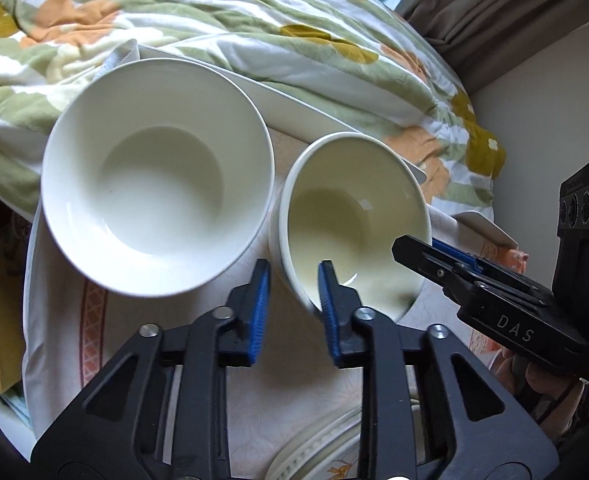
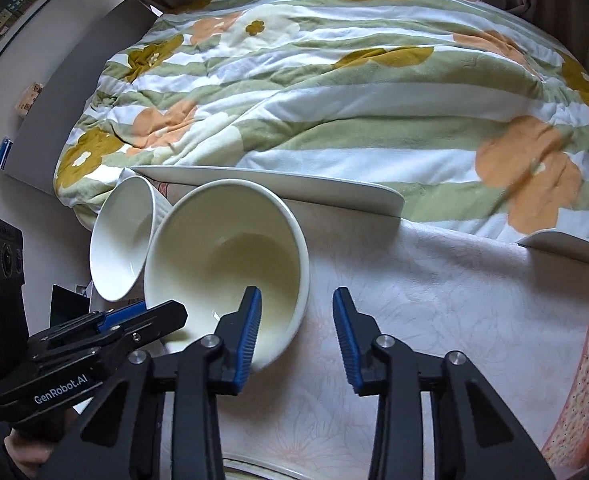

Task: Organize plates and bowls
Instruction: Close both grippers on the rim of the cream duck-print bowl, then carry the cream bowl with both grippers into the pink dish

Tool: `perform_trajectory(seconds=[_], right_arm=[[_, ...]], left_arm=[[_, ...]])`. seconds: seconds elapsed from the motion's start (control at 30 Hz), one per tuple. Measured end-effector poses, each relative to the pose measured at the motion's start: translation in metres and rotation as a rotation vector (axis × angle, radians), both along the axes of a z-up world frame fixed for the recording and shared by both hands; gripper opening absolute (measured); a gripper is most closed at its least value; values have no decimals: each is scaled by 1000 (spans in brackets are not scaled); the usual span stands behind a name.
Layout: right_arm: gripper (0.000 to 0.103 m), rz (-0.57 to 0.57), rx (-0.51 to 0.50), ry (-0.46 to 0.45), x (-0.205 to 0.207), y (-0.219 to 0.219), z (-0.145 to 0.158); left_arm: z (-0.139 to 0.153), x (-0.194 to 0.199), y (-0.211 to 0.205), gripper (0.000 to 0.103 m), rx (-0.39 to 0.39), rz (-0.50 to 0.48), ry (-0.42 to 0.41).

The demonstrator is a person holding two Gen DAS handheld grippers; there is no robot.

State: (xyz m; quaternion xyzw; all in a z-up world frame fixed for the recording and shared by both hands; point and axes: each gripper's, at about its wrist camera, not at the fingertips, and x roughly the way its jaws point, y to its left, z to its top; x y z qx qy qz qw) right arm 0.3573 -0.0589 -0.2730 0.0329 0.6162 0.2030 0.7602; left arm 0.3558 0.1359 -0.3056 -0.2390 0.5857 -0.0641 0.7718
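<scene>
Left wrist view: left tool (image 1: 294,296) straddles cream bowl (image 1: 354,216) rim.

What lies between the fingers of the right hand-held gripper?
The near rim of the cream bowl passes between them in the right wrist view; the right hand-held gripper straddles it, open.

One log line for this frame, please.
phase: both at cream bowl | left tongs: straddle rim, grip unclear | right tongs: open, straddle rim | white bowl: beside it, not held
</scene>
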Motion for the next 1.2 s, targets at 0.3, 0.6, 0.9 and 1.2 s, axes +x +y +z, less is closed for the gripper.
perform_trajectory(seconds=[0.3,0.6,0.9,1.2], right_arm=[[13,0,7,11,5,6,-10],[13,-28,19,-20,-6,1,-1],[13,-96,72,-122,-38,-28,59],[13,-198,90,-241,-101,-99,122]], left_arm=[[2,5,-3,16,59,-26,-30],[22,-2,-12,16,108,-61,-81],[91,-30,-39,16,121,-126,-195],[147,-81,-117,16,105,-213,-277]])
